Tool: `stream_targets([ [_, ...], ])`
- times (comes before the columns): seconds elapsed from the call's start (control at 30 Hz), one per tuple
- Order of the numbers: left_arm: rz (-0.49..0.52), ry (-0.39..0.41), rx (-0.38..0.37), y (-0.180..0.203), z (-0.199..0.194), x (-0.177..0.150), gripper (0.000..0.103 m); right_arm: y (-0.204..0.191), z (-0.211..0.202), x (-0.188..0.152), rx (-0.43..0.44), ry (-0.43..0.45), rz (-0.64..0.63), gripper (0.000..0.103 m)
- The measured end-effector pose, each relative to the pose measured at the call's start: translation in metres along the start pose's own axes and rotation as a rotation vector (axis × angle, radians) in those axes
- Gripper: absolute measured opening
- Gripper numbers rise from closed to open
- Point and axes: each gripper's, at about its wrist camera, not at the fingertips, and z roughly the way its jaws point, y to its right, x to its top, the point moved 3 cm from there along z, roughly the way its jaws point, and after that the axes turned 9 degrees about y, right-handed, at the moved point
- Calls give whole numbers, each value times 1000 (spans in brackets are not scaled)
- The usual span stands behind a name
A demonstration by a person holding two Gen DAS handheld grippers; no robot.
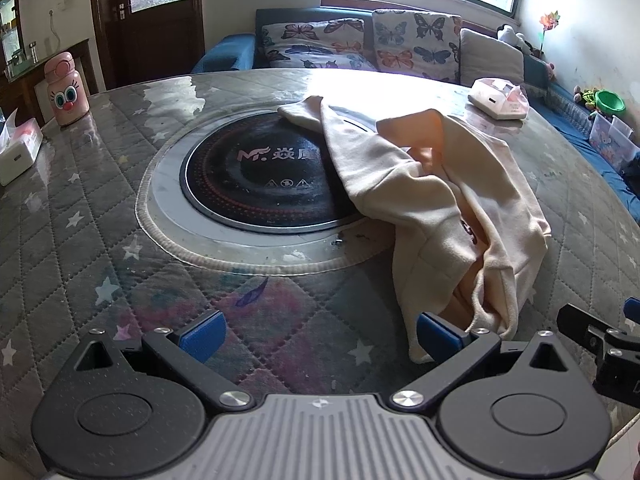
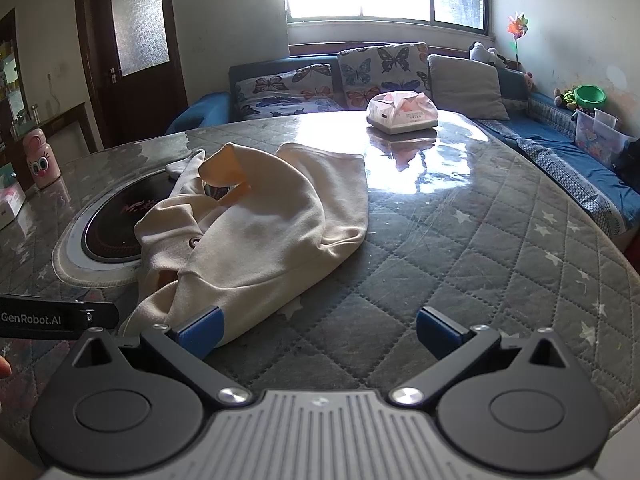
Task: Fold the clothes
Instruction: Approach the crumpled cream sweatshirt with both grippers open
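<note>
Both my grippers are hovering wide open and empty over the tabletop (image 2: pixel 460 240): the left gripper (image 1: pixel 320 334) and the right gripper (image 2: pixel 320 330). One crumpled cream garment (image 1: pixel 432 200) is lying between them, touching each inner pad, stretching away toward one round black cooktop (image 1: pixel 256 176). Two tissue boxes are sitting farther off.
</note>
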Motion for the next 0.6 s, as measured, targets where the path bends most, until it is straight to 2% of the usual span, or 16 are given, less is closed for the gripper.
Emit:
stream_targets([
  [0.6,20,-16,-10,6,3,-3,103,0,3,-1,4,-8,-3,103],
])
